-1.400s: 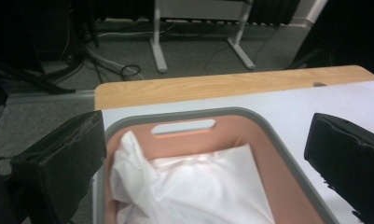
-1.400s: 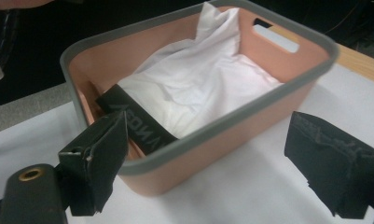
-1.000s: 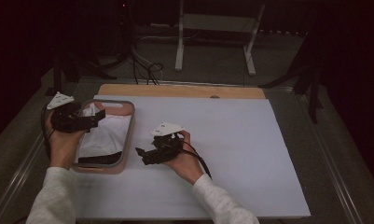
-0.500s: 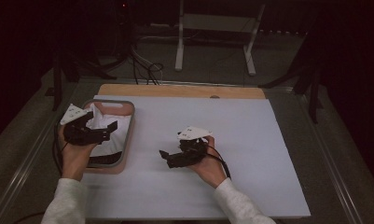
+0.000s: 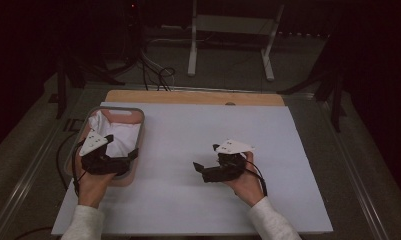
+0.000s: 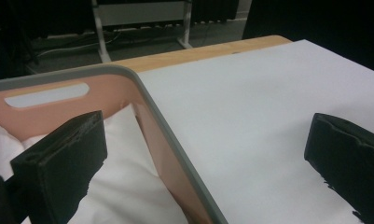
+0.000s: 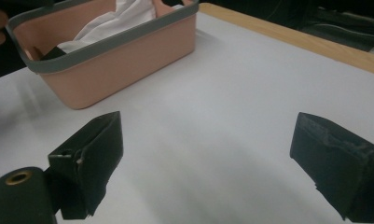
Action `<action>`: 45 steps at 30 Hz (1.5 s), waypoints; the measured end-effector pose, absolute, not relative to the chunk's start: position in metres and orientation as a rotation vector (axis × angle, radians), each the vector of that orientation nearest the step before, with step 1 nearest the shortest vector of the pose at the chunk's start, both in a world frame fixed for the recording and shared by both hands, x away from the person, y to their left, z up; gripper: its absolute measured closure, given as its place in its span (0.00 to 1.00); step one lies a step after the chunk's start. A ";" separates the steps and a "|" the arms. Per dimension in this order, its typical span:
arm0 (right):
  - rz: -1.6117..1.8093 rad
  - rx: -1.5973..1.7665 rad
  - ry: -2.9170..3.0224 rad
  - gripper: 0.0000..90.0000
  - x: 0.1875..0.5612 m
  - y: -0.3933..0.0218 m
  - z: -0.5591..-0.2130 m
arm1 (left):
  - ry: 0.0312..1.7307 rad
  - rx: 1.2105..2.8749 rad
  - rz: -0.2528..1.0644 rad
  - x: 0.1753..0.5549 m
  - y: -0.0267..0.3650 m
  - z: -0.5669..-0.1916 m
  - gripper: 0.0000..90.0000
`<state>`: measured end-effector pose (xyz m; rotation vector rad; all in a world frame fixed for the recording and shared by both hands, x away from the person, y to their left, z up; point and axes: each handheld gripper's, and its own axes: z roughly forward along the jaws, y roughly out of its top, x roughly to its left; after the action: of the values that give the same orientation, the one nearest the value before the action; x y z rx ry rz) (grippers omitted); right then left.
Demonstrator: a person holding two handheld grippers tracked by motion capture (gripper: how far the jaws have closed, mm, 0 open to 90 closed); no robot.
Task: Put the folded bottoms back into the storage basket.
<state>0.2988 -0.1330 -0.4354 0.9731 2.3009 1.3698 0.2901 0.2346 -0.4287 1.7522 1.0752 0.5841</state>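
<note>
A pink basket (image 5: 141, 131) with a grey rim stands at the left of the white tabletop (image 5: 213, 130) and holds a white cloth (image 5: 115, 135). My left gripper (image 5: 129, 162) hovers over the basket's near end, open and holding nothing. In the left gripper view the basket's rim (image 6: 142, 88) runs between the wide-apart jaws of the left gripper (image 6: 208, 140), with the cloth (image 6: 119, 186) at lower left. My right gripper (image 5: 200, 170) is open above bare tabletop, pointing left. The right gripper (image 7: 208, 135) faces the basket (image 7: 119, 60) and the cloth (image 7: 114, 21).
A wooden strip (image 5: 188, 96) borders the far edge of the tabletop. Behind the table stand a white metal frame (image 5: 228, 40) and cables (image 5: 158, 75) on the dark floor. Bare white surface stretches to the right of the basket.
Both hands have drawn back toward the person. The left gripper slid from the basket's middle to its near end; the right gripper moved right, away from the basket.
</note>
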 end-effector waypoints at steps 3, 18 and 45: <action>1.379 0.994 2.279 0.10 0.295 -0.146 -0.436 | 1.061 1.743 0.589 0.284 0.234 -0.433 0.00; 1.372 1.062 2.206 0.10 0.283 -0.189 -0.445 | 1.046 1.733 0.600 0.276 0.238 -0.438 0.00; 1.413 1.158 2.050 0.10 0.256 -0.263 -0.469 | 1.024 1.689 0.614 0.266 0.247 -0.442 0.00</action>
<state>0.2563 -0.2634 -0.4692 1.1585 2.0497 1.4127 0.2658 0.2472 -0.4419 1.6895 1.0239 0.6139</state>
